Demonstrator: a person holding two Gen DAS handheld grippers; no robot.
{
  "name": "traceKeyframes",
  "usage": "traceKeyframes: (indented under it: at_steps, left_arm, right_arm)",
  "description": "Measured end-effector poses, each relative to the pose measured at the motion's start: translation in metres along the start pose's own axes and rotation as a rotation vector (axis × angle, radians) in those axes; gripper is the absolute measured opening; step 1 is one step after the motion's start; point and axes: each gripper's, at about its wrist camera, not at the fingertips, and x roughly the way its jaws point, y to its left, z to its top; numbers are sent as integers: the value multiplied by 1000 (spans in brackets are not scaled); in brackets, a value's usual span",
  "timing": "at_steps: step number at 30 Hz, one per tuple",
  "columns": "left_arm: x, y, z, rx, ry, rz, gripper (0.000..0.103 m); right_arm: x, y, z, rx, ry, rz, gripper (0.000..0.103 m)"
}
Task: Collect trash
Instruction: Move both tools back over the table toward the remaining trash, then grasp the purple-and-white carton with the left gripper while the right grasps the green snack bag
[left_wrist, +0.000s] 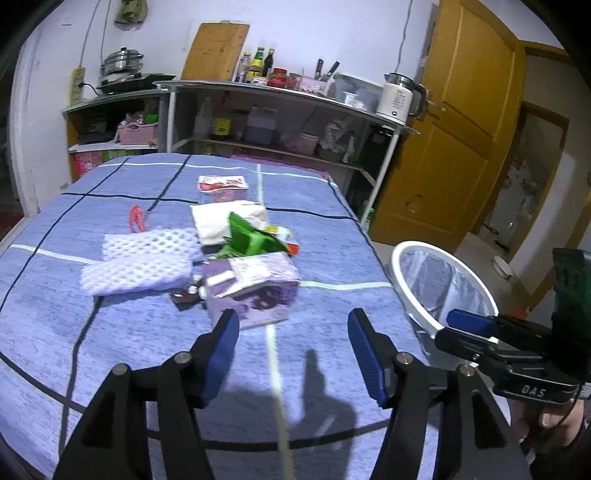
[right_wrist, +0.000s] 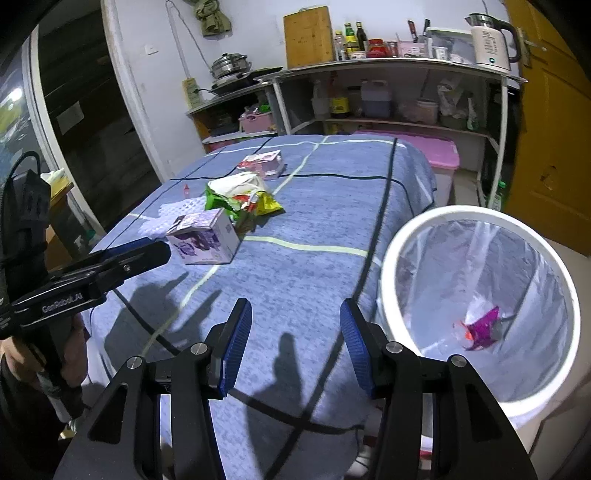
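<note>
A pile of trash lies mid-table on the blue checked cloth (left_wrist: 110, 350): a purple carton (left_wrist: 258, 291), a green wrapper (left_wrist: 251, 240), a white foam net (left_wrist: 144, 262), a white bag (left_wrist: 225, 218) and a pink-red packet (left_wrist: 223, 184). My left gripper (left_wrist: 291, 347) is open and holds nothing, just short of the purple carton. My right gripper (right_wrist: 295, 343) is open too, over the table's near edge. To its right stands the white bin (right_wrist: 480, 295) with a clear liner and a purple scrap (right_wrist: 480, 328) inside. The carton (right_wrist: 207, 242) is also in the right wrist view.
A metal shelf unit (left_wrist: 280, 110) with bottles, a kettle (left_wrist: 397, 98) and a pot stands behind the table. A yellow door (left_wrist: 461, 129) is at the right. A pink-lidded box (right_wrist: 424, 153) sits on the floor past the table's far corner. A person's hand (right_wrist: 22, 354) holds the left gripper.
</note>
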Motion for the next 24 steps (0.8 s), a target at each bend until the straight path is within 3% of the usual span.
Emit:
traceKeyframes:
  at_steps: [12, 24]
  left_arm:
    - [29, 33, 22, 27, -27, 23, 74]
    - [48, 30, 21, 98, 24, -144, 78]
  right_arm:
    - [23, 4, 9, -16, 34, 8, 51]
    - [42, 0, 13, -6, 63, 1, 51]
